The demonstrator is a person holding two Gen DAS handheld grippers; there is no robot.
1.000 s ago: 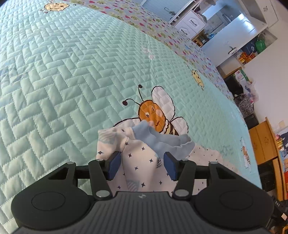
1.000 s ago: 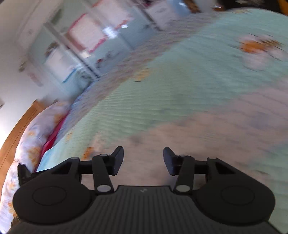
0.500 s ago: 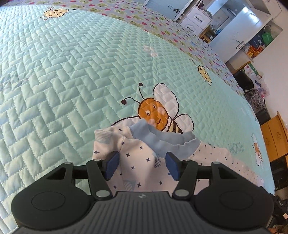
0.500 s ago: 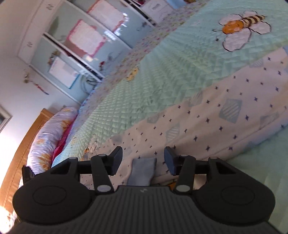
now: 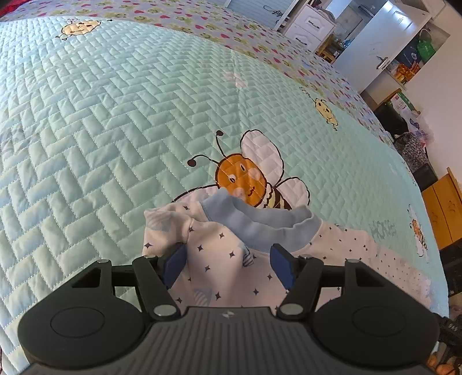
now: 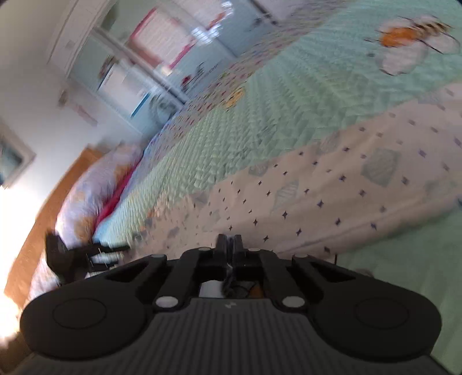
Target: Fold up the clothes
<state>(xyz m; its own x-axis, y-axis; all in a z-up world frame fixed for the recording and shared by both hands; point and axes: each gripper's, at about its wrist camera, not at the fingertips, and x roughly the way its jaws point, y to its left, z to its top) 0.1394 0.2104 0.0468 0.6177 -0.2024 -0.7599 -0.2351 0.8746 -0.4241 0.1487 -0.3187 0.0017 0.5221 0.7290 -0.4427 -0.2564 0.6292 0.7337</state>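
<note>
Garment (image 5: 231,253), white star-print with a blue cuff, lies on my bed quilt (image 5: 115,129). Left tool (image 5: 228,265) spread and opening, fabric between its pads. Right tool (image 6: 230,245) pressed together at the garment's edge.

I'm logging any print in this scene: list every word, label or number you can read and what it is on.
"HON...", pale letters stitched on the quilt; the rest cannot be made out.
White scribble on the blue cabinet door: too small to read.
Box labels on the shelf: too small.
Posters on the wardrobe: blurred, unreadable.
</note>
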